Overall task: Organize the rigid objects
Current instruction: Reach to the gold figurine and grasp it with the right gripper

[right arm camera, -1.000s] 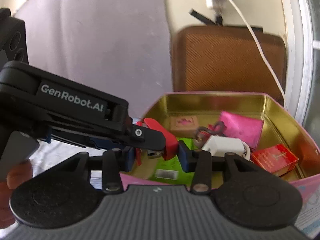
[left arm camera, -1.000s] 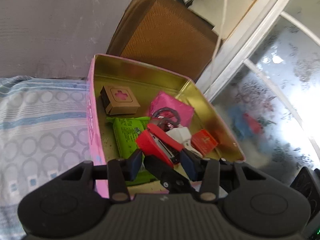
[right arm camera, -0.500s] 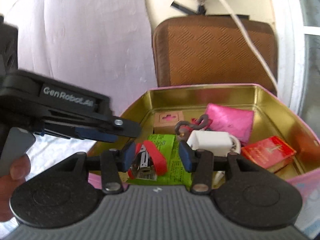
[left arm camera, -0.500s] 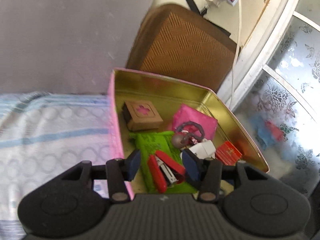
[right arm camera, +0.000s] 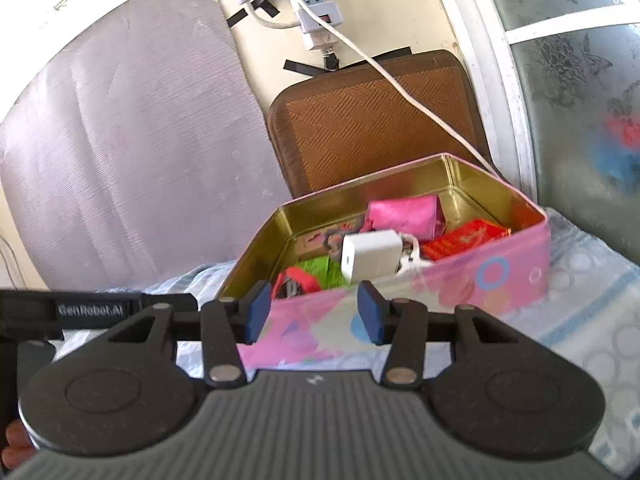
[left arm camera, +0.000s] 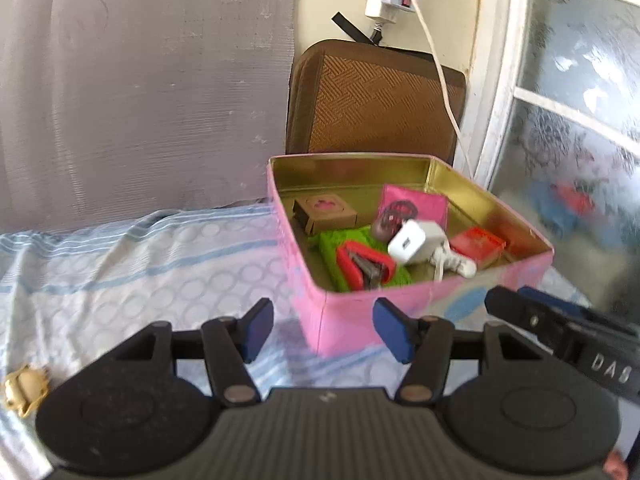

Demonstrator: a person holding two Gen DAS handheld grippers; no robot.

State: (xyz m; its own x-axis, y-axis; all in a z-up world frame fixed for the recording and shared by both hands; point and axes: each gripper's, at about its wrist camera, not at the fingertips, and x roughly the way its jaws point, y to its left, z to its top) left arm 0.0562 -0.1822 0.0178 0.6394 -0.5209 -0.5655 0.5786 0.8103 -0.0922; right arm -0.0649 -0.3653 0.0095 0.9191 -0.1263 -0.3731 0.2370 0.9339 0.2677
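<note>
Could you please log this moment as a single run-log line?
red stapler: lying in pink metal tin | left hand-held gripper: empty, jaws just opening, outside tin | right hand-held gripper: empty, open

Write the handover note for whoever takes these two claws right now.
Left claw: open, empty, jaws just widened, outside the pink tin.
Right claw: open, empty, in front of the tin.
In the tin: red stapler on a green packet, white charger, red box, brown box, pink pouch.
Done: stapler is in.
Left: a small gold thing lies on the cloth, possibly next.
</note>
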